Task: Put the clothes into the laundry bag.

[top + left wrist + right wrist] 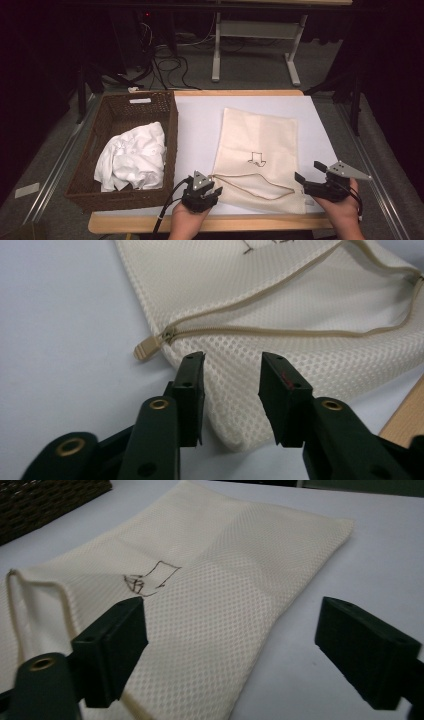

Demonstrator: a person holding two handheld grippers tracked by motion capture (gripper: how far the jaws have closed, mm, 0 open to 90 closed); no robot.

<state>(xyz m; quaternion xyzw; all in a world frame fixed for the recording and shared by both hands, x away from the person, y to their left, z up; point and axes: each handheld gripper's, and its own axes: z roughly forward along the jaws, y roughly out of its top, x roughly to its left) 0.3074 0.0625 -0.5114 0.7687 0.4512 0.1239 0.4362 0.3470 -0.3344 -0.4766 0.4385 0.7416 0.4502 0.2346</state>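
While tabletop [200,107] carries wicker basket [107,117] of white cloth [132,157] at left, your mesh bag [257,145] lies flat mid-tabletop, zipper [280,331] open. Left hand-held gripper [232,392] apart over bag corner; right hand-held gripper [235,650] apart, clamping nothing.

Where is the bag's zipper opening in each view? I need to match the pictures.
High view: zipper opening across the mesh bag's near end, between both tongs.
Left gripper view: upper middle to right, beyond the jaws.
Right gripper view: far left edge.
Shared landmark: the dark drawn mark on the bag.
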